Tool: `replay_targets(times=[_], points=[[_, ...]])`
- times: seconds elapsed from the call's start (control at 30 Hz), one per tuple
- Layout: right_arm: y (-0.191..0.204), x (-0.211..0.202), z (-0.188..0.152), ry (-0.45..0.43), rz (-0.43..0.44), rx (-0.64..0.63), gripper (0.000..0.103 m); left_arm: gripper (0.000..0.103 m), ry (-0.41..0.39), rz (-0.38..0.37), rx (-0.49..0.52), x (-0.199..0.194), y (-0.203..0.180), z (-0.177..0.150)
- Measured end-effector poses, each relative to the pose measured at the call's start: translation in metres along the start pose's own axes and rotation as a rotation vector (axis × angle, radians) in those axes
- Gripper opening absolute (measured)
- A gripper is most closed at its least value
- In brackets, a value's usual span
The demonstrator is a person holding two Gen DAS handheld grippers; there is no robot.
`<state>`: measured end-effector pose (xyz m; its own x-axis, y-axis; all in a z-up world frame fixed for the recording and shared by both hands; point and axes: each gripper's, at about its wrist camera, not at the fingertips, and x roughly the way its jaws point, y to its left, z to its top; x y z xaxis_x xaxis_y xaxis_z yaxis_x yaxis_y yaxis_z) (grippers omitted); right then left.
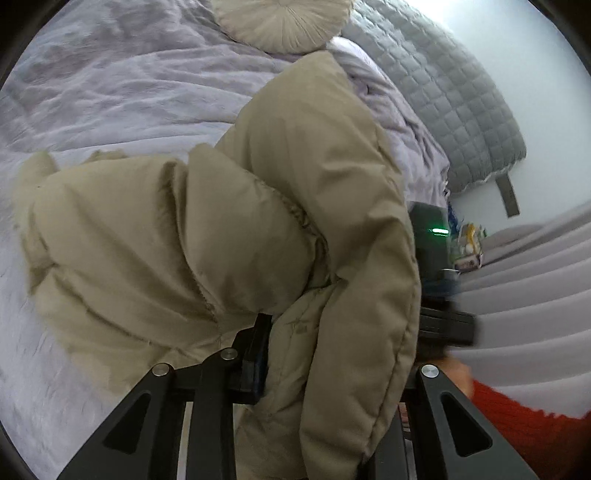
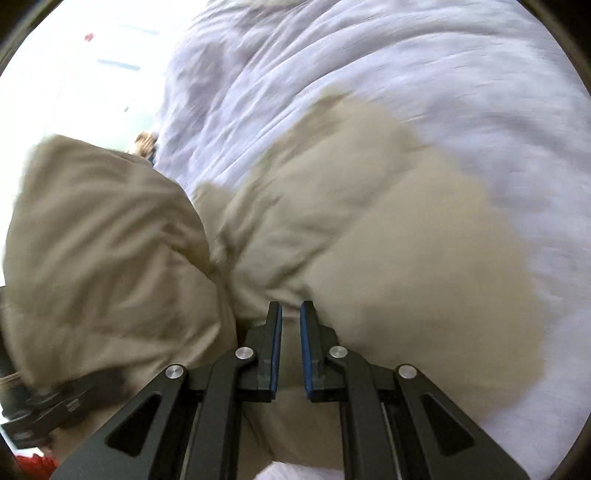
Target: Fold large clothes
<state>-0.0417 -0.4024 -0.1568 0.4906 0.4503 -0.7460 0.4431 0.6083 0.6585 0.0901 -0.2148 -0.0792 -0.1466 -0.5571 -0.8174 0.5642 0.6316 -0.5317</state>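
Observation:
A beige puffer jacket (image 1: 192,236) lies bunched on a bed with a lilac cover (image 1: 110,92). My left gripper (image 1: 325,343) is shut on a thick fold of the jacket; only its left finger (image 1: 255,354) shows, the right one is hidden under the fabric. In the right wrist view the jacket (image 2: 388,229) spreads over the cover (image 2: 443,74). My right gripper (image 2: 291,314) is shut on a jacket fold, its blue pads (image 2: 305,332) nearly together with cloth pinched at the tips. A lifted part of the jacket (image 2: 103,251) hangs at the left.
A round cream cushion (image 1: 284,22) and a grey quilted headboard (image 1: 454,96) are at the bed's far end. The other gripper's black body with a green light (image 1: 432,236) is close on the right, beside grey curtains (image 1: 535,295). A red sleeve (image 1: 535,432) shows.

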Motion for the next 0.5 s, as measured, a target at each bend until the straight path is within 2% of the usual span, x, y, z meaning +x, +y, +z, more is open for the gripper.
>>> replay_targets(times=[0.03,0.1,0.17,0.23,0.3,0.33,0.37,0.5], points=[[-0.010,-0.011,0.000,-0.014,-0.013,0.026,0.012,0.025,0.012,-0.003,0.002,0.012,-0.001,0.004],[-0.024,-0.025,-0.002,-0.028,-0.029,0.056,0.012,0.035,0.037,-0.023,0.004,0.036,0.001,0.014],[-0.035,-0.039,-0.008,-0.050,-0.066,0.079,0.012,0.060,0.043,-0.057,-0.019,0.055,0.001,0.024],[-0.046,-0.056,-0.015,-0.084,-0.085,0.094,0.016,0.063,0.047,-0.084,-0.053,0.069,0.004,0.033],[-0.053,-0.067,-0.024,-0.108,-0.090,0.105,0.057,0.063,0.065,-0.085,-0.060,0.084,0.001,0.043],[-0.054,-0.073,-0.030,-0.124,-0.090,0.108,0.099,0.063,0.075,-0.074,-0.061,0.092,0.000,0.047],[-0.056,-0.082,-0.033,-0.142,-0.089,0.109,0.102,0.063,0.081,-0.067,-0.064,0.098,0.001,0.052],[-0.043,-0.108,-0.046,-0.184,-0.064,0.051,0.102,0.064,0.143,-0.048,-0.060,0.117,-0.002,0.066]])
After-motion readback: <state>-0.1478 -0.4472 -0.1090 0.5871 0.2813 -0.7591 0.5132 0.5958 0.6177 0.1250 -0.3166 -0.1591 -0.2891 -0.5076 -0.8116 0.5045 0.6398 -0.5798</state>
